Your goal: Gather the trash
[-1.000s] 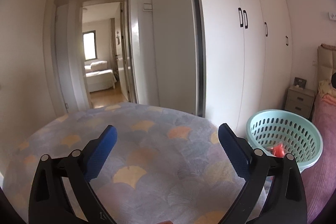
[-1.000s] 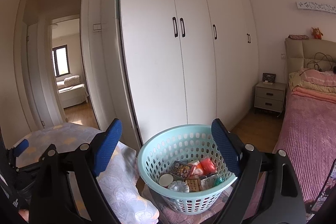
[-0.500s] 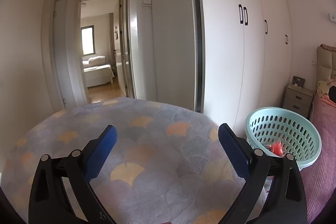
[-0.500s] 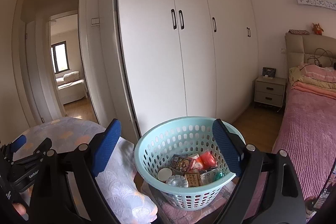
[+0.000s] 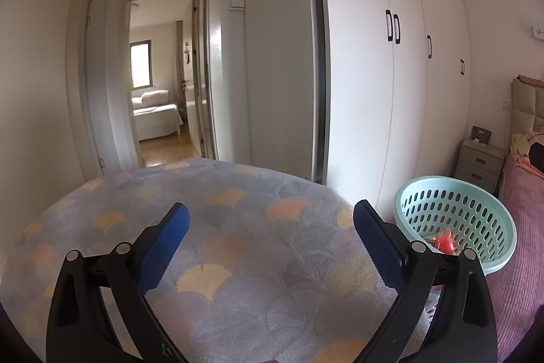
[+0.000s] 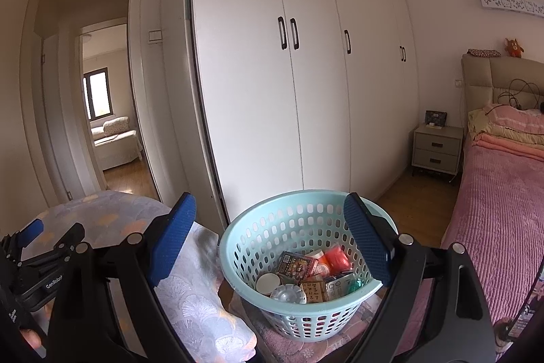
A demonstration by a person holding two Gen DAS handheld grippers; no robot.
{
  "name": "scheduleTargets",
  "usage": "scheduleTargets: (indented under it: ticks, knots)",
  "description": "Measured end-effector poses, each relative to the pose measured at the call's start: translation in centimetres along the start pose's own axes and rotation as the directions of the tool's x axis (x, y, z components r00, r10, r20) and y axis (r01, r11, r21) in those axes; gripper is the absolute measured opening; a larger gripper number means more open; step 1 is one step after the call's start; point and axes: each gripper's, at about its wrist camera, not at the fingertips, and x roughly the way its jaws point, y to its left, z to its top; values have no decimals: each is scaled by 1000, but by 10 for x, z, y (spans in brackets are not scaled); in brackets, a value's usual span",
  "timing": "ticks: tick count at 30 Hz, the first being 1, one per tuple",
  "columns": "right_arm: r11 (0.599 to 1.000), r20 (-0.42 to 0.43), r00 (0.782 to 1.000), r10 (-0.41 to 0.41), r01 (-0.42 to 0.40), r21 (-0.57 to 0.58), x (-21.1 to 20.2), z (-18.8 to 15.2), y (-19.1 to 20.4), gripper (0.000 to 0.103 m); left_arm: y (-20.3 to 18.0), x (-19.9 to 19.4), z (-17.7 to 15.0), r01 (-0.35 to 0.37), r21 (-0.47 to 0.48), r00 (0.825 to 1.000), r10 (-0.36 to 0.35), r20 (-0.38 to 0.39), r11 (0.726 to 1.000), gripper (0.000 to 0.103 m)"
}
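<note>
left gripper (image 5: 271, 220) wide apart, empty | right gripper (image 6: 270, 210) same; over perforated round plastic basket (image 6: 261, 227)

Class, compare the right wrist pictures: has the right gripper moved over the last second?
Yes. The right gripper has risen slightly: the mint basket and the wardrobe handles sit a little lower in its view than a second ago.

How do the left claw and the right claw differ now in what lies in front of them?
The left claw is above the patterned cloth, with the mint basket off to its right; the right claw frames that basket directly. The left claw has nothing between its blue pads, while the right claw looks down on the trash in the basket. Both are open and empty.
</note>
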Motion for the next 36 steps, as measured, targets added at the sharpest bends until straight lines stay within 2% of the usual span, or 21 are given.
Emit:
scheduleTargets:
  ticks: [36]
  knots:
    - [1000, -3, 1000, -6, 6, 3, 1, 0, -1, 84, -2, 1, -3, 18, 8, 1000, -18, -14, 1000, 95]
